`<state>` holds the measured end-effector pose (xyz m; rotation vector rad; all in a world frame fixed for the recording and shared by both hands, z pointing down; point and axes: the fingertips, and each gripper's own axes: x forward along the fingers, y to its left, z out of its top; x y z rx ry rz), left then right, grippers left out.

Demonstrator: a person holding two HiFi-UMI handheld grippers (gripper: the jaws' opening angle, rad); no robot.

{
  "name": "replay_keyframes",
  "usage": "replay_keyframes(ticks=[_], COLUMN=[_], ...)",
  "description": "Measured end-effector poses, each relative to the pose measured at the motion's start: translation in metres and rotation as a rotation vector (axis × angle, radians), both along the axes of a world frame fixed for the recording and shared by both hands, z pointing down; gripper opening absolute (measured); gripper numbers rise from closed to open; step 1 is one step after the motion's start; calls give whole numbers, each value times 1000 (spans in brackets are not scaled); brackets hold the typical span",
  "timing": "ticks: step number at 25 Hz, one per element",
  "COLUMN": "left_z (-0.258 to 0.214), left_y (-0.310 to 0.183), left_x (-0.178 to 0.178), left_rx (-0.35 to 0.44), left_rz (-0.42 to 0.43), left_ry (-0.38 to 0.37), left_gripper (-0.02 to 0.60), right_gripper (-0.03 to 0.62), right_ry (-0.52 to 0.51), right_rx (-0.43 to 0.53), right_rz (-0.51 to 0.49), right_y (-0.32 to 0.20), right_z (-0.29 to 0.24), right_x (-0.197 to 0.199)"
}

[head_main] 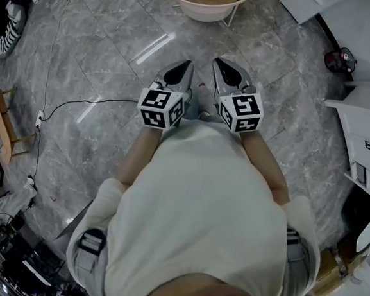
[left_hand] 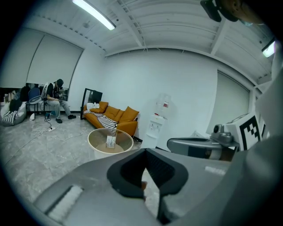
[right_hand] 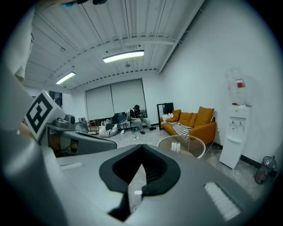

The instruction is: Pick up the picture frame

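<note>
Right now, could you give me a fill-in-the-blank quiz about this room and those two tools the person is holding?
1. The left tool and the right tool both have their jaws ____.
2. The frame stands on a ____ table.
3. The sofa beyond the table is coloured ____.

Missing words: shut; round; orange.

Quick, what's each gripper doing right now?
Left gripper: closed, holding nothing.
Right gripper: closed, holding nothing.
</note>
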<state>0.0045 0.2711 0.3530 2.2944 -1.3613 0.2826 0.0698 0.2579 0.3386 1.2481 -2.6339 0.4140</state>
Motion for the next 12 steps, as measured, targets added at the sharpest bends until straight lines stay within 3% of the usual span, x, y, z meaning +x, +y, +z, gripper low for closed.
replay_keyframes(ticks=[12], left_z=[15], left_y=[-65], left_x=[-18], left_rx=[-28], left_rz=[11], left_ry=[24], left_gripper=[0], right_gripper=[0], right_ry=[-61], right_rx=[-49], right_rz=[-12], right_y=[-59], right_z=[20], right_x=[-17])
